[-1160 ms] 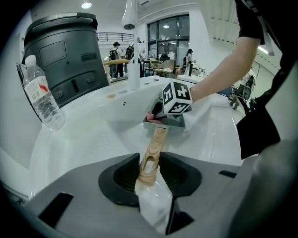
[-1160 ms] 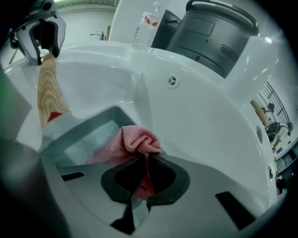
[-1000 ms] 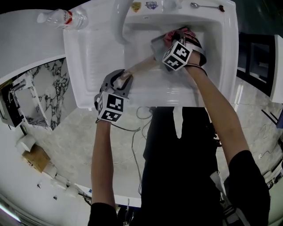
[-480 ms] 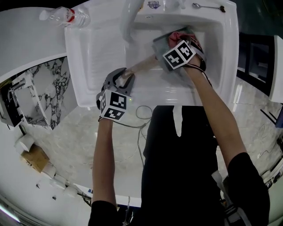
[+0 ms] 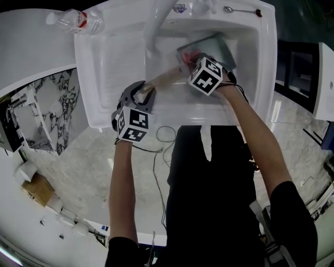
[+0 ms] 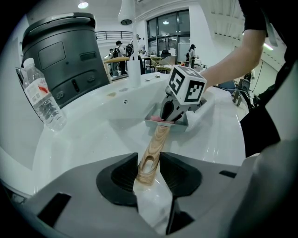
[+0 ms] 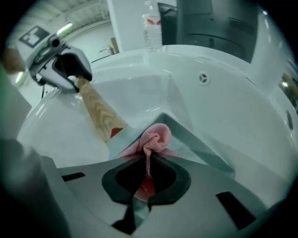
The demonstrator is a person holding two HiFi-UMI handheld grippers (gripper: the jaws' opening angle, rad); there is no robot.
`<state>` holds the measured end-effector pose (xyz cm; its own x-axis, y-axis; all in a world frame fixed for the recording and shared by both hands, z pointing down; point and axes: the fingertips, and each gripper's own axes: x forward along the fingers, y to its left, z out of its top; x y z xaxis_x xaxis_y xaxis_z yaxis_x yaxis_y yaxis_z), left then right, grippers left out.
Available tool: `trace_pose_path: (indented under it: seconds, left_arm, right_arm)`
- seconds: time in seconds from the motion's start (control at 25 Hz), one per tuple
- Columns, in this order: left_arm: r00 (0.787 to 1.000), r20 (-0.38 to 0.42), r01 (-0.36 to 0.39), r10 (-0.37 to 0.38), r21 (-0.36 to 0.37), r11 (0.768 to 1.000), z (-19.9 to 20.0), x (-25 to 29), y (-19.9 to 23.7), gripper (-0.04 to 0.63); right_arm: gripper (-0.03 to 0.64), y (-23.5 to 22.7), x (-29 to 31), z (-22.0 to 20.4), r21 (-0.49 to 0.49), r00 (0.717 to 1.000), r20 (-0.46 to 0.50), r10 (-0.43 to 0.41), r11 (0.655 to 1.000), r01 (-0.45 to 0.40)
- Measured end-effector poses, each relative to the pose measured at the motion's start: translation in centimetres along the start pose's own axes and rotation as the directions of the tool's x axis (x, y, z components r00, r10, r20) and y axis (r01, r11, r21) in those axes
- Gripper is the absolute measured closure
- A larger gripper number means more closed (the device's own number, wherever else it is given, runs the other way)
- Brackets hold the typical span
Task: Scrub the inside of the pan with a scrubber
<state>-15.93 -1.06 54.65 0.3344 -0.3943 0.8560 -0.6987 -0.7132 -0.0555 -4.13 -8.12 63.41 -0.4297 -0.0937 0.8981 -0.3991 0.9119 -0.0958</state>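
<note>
A square grey pan [image 5: 216, 48] [image 7: 200, 139] lies in the white sink basin, its wooden handle [image 5: 163, 78] [image 6: 155, 148] [image 7: 98, 111] pointing to the near left. My left gripper [image 5: 142, 94] [image 6: 149, 174] is shut on the end of that handle. A pink mesh scrubber [image 7: 151, 139] [image 5: 192, 56] [image 6: 157, 119] is pinched in my right gripper [image 5: 201, 61] [image 7: 148, 174], which is shut on it and presses it inside the pan near the handle side. The marker cube hides most of the scrubber in the head view.
The white sink [image 5: 112, 57] has a drainboard at the left and a tap [image 5: 156, 26] behind. A plastic water bottle [image 5: 75, 21] [image 6: 42, 100] lies at the far left corner. A spoon [image 5: 242, 9] rests on the back rim. A dark grey bin [image 6: 60, 56] stands beyond.
My right gripper with the scrubber has slid toward me and to the left across the pan, uncovering the pan's far part. The left gripper has stayed on the handle.
</note>
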Motion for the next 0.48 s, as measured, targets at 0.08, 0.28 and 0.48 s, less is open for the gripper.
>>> trace_pose_path:
  seconds: [0.08, 0.28, 0.48]
  left_arm:
    - [1.000, 0.001, 0.002, -0.002, -0.003, 1.000, 0.0, 0.0, 0.0, 0.446]
    - [1.000, 0.000, 0.001, -0.001, -0.005, 1.000, 0.1, 0.0, 0.0, 0.446]
    - [1.000, -0.005, -0.004, 0.004, -0.003, 1.000, 0.0, 0.0, -0.1, 0.446]
  right_arm:
    - [0.591, -0.6, -0.1, -0.9, -0.123, 0.998, -0.041, -0.055, 0.991, 0.049]
    - [0.592, -3.7, -0.1, -3.7, -0.304, 0.956, -0.110, -0.271, 0.925, 0.227]
    - [0.592, -7.3, -0.6, -5.5, -0.326, 0.888, -0.150, -0.435, 0.869, 0.372]
